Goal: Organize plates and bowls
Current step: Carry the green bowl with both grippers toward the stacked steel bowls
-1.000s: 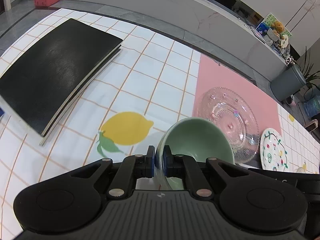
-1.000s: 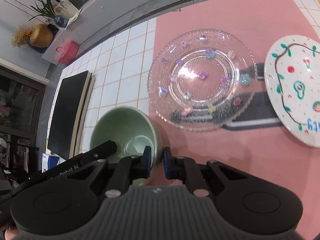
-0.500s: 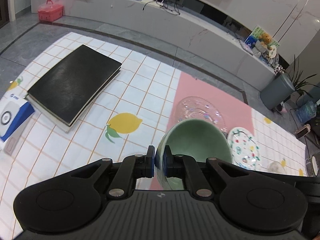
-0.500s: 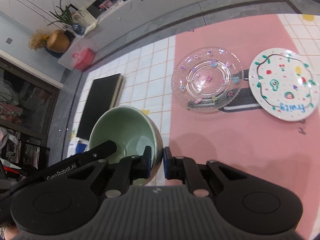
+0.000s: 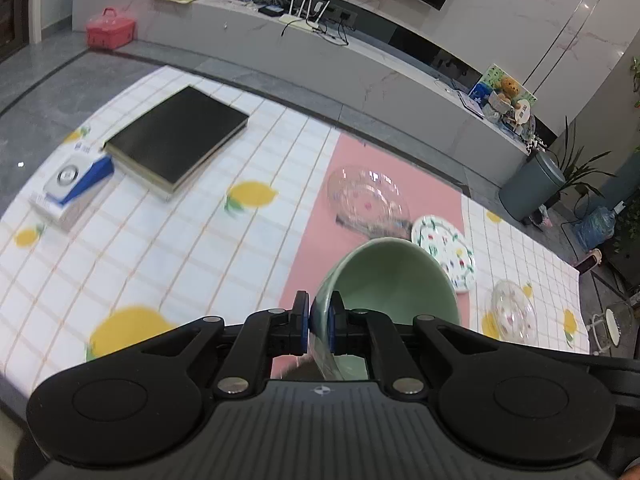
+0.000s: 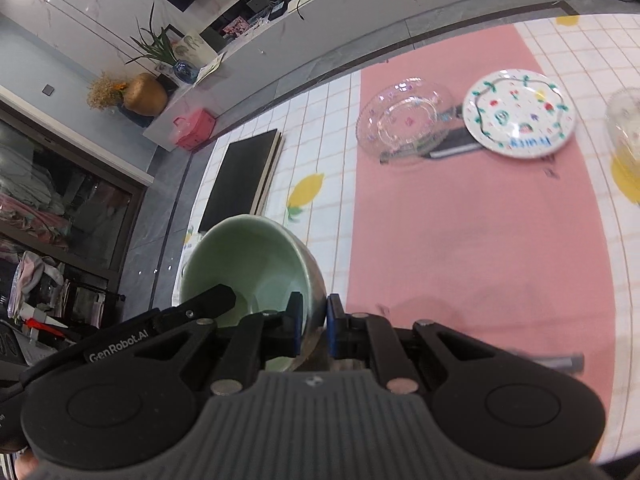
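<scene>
Green bowl [image 5: 394, 280] between both jaws

We're in a home living room: a long marble shelf [image 5: 360, 64] runs along the wall, a router [image 5: 306, 10] on top, potted plant [image 6: 158, 46] and gold vase [image 6: 145, 94] at its end, pink box [image 5: 110, 33] beside it.
</scene>
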Available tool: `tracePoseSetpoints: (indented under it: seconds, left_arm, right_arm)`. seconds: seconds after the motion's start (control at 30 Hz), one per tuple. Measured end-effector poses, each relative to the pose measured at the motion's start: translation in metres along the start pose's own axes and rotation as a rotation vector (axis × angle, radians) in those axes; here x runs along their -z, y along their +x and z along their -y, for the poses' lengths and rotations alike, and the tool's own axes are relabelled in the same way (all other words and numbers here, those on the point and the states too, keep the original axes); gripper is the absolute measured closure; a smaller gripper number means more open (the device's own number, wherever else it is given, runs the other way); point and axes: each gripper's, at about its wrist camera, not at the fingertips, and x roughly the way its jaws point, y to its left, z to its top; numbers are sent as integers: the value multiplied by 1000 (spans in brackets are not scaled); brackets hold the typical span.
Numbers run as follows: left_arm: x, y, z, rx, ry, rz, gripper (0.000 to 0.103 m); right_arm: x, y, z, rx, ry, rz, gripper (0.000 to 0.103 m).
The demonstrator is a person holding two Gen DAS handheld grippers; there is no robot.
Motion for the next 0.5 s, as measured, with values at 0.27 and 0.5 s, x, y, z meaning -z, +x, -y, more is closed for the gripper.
tracePoseSetpoints:
  seconds: [0.27, 0.5]
  left_arm:
    - [42, -7, -9, -1, -21, -46, 93]
    - [64, -4, -18, -2, -36, -91, 93]
  right_arm:
    - [45, -7, 18, 7, 33, -41, 93]
    - [61, -1, 26, 23, 39, -75, 93]
